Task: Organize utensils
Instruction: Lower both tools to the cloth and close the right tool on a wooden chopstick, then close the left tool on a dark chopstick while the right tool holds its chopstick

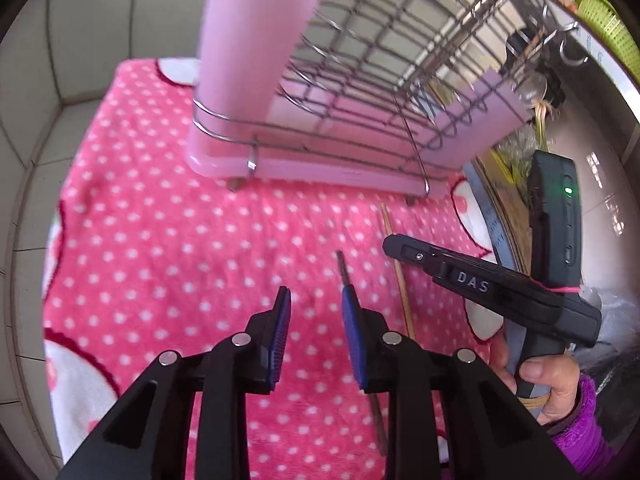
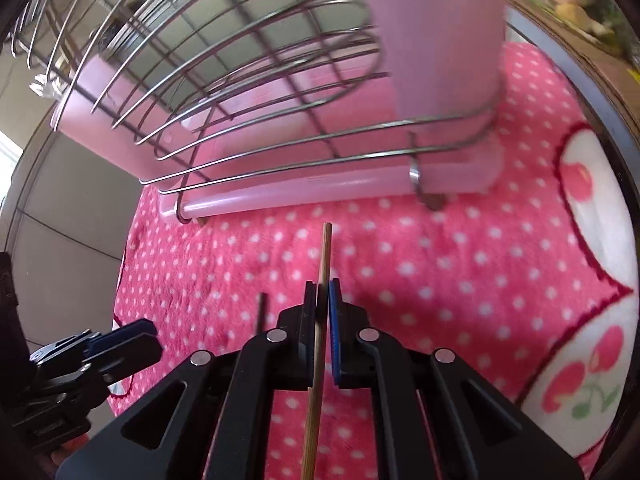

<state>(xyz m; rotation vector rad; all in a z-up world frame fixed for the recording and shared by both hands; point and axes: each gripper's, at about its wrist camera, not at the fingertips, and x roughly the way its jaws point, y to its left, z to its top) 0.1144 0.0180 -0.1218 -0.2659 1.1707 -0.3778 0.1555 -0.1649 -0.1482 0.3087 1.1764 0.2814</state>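
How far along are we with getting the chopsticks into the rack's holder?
Nothing visibly stowed yet; the inside of the pink utensil holder on the dish rack is out of sight. In hand: the right gripper is shut on a light wooden chopstick. Left: the dark chopstick lies on the polka-dot cloth by the open left gripper.

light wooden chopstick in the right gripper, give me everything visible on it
The light wooden chopstick is a thin, straight, pale tan stick, bamboo by its look, with a blunt squared tip. The right gripper is shut on it partway along its length, pads pressing both sides. It runs roughly along the gripper's axis, tip pointing toward the pink dish rack and stopping short of it. The far end projects beyond the pads over the pink polka-dot cloth; whether it touches the cloth is unclear. The near end runs under the gripper, out of view.
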